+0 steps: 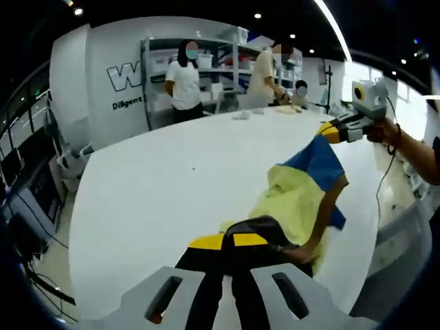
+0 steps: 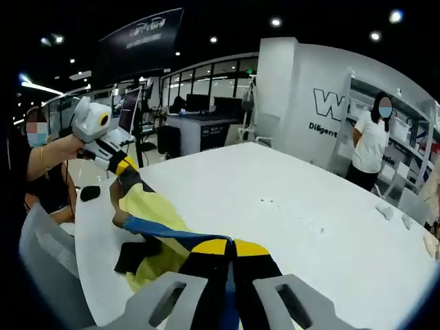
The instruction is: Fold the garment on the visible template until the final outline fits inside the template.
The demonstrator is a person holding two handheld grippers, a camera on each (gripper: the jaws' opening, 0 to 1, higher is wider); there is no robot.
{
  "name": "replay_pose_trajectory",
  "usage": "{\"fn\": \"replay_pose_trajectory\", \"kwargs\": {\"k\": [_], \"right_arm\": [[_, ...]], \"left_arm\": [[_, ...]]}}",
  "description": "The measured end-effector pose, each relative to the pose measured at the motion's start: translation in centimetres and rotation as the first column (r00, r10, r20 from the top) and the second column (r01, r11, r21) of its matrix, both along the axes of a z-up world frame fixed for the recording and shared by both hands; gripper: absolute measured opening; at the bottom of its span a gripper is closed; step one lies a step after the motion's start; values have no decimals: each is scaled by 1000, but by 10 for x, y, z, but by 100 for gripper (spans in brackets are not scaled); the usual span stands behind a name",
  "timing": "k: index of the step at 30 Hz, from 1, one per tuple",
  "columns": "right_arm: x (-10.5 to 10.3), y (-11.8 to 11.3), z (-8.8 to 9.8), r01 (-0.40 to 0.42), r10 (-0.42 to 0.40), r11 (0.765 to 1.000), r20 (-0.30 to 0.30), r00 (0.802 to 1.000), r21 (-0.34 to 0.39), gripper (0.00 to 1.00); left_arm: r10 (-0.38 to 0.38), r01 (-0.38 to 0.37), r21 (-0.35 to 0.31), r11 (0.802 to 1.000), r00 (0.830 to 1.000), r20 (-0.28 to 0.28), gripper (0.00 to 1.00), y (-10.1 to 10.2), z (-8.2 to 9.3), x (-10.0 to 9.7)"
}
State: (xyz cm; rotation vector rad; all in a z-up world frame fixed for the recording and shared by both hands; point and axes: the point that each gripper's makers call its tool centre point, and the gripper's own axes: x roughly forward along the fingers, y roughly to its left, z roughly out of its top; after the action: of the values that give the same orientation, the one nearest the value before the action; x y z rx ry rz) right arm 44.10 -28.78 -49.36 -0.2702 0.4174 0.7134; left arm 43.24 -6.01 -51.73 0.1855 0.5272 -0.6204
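Both grippers, left (image 1: 227, 242) and right (image 2: 230, 249), clamp the yellow-and-blue garment (image 1: 299, 196) lifted above the table (image 1: 172, 179); folding looks barely begun.

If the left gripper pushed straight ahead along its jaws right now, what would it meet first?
The left gripper is already shut on the yellow-and-blue garment, so it would push into that cloth first. Beyond it lies the bare white table; depth is hard to judge.
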Motion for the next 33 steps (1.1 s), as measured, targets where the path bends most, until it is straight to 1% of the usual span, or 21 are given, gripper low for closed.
{"fn": "replay_pose_trajectory", "kwargs": {"k": [2, 3, 6, 8, 9, 10, 12, 13, 15, 16, 18, 19, 20, 21, 24, 25, 27, 29, 30, 32, 33], "right_arm": [[8, -3, 1, 7, -7, 1000, -16, 1000, 13, 0], [12, -5, 0, 23, -22, 999, -41, 999, 33, 0], [26, -10, -4, 44, -40, 998, -79, 996, 48, 0], [36, -13, -8, 59, -52, 996, -107, 993, 68, 0], [40, -13, -10, 77, -64, 993, -137, 988, 93, 0], [44, -15, -14, 107, -83, 987, -184, 979, 122, 0], [51, -16, -20, 152, -113, 976, -236, 965, 154, 0], [55, -20, -27, 172, -132, 975, -259, 957, 139, 0], [68, -23, -33, 185, -155, 976, -238, 959, 111, 0], [72, -24, -36, 186, -156, 977, -240, 958, 108, 0], [81, -24, -41, 205, -168, 971, -261, 951, 124, 0], [88, -23, -43, 212, -169, 966, -265, 949, 144, 0], [92, -22, -44, 214, -166, 963, -271, 948, 161, 0], [99, -23, -49, 239, -180, 955, -298, 937, 175, 0], [113, -25, -61, 255, -203, 956, -301, 932, 143, 0], [116, -24, -64, 262, -209, 955, -312, 927, 138, 0], [122, -22, -71, 257, -203, 957, -326, 923, 133, 0], [131, -28, -81, 305, -253, 946, -341, 905, 108, 0], [135, -31, -88, 335, -280, 937, -361, 889, 99, 0], [142, -32, -96, 351, -292, 931, -375, 880, 98, 0], [145, -35, -103, 373, -312, 923, -390, 866, 90, 0]], "left_arm": [[6, -6, -11, 1000, 1000, -16, 3, 1, 1, 12], [6, -6, -13, 1000, 1000, -25, 3, 1, 1, 17], [14, -15, -18, 1000, 999, -35, 3, 3, 0, 29], [15, -17, -27, 999, 998, -65, 3, 3, -5, 40], [25, -28, -37, 999, 996, -85, 3, 3, -8, 45], [18, -22, -43, 999, 996, -87, 3, 3, -11, 54], [31, -34, -45, 998, 997, -76, 3, 4, -18, 74], [38, -41, -30, 999, 995, -96, 3, 5, -22, 78], [16, -15, 9, 1000, 997, -78, 3, 3, -29, 93], [23, -22, 12, 1000, 996, -86, 3, 3, -35, 100], [24, -21, 22, 1000, 994, -110, 3, 4, -45, 111], [34, -31, 24, 999, 991, -132, 3, 4, -52, 117], [31, -27, 33, 999, 990, -136, 3, 4, -56, 121], [43, -37, 45, 998, 989, -140, 3, 5, -62, 128], [49, -42, 45, 998, 986, -159, 3, 4, -72, 139], [48, -43, 36, 998, 985, -164, 3, 2, -76, 143], [52, -44, 43, 998, 982, -184, 3, 1, -84, 148], [62, -47, 83, 995, 981, -186, 3, 3, -94, 155], [58, -38, 104, 994, 979, -197, 3, 4, -101, 157], [68, -44, 118, 992, 976, -206, 3, 4, -108, 162], [72, -47, 121, 992, 975, -210, 3, 4, -112, 165]]}}
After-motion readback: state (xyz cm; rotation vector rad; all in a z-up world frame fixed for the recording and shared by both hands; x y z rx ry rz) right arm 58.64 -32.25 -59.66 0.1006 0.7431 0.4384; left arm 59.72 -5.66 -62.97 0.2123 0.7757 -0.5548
